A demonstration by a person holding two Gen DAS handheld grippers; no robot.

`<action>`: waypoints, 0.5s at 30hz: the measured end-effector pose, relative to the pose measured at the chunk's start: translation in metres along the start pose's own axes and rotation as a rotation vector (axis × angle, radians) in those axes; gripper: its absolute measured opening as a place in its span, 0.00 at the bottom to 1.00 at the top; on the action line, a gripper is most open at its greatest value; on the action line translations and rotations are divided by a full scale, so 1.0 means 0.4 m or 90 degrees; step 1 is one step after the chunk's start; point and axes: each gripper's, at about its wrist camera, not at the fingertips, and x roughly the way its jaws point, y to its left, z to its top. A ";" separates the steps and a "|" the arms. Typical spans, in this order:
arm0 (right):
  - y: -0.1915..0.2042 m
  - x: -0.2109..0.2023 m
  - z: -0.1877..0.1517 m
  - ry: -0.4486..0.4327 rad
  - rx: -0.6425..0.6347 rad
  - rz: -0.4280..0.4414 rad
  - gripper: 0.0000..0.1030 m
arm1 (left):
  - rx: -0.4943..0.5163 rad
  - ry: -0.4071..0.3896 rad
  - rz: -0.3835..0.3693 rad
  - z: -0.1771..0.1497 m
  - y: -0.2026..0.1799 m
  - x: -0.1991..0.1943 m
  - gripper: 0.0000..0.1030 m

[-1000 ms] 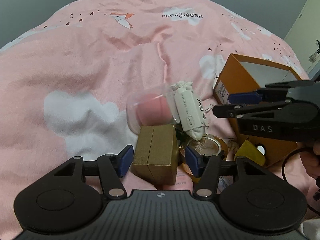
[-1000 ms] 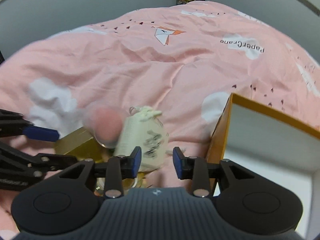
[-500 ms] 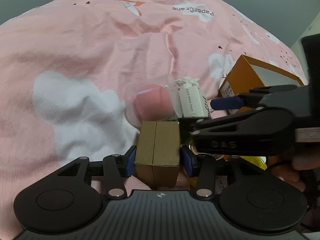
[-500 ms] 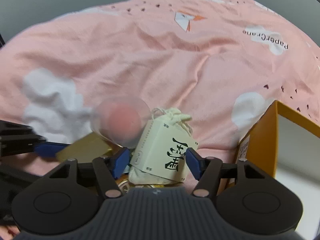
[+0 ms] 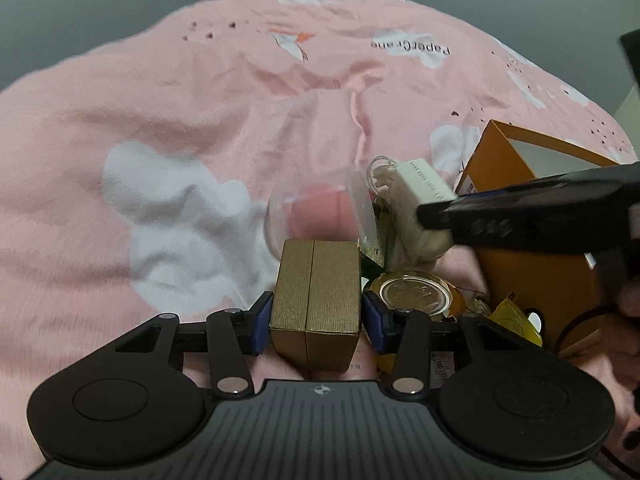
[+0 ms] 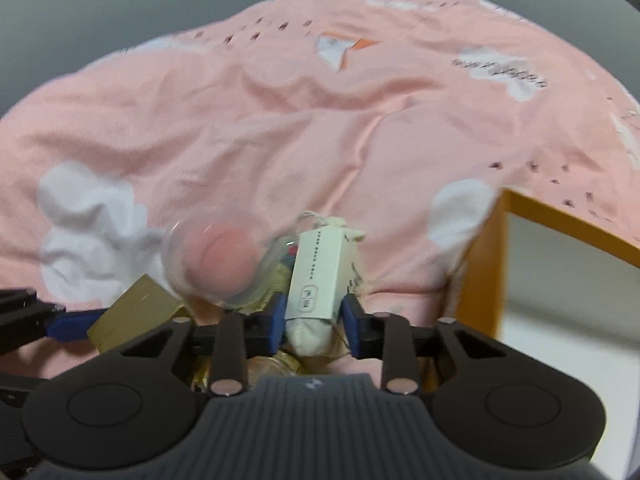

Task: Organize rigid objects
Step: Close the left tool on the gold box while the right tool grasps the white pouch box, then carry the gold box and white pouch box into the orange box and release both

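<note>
Pink cloud-print bedspread [image 5: 200, 128] — grey wall [image 5: 100, 8] behind.

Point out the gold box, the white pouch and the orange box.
gold box [image 5: 316, 280]: left wrist view, top face.
white pouch [image 6: 314, 280]: right wrist view, paper label.
orange box [image 5: 536, 276]: left wrist view, front wall.

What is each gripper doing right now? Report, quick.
Left gripper: closed on the gold box.
Right gripper: closed on the cream pouch.
</note>
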 end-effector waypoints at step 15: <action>-0.077 -0.283 -0.030 -0.133 0.073 0.073 0.24 | -0.028 -0.163 -0.043 0.031 -0.075 -0.163 0.49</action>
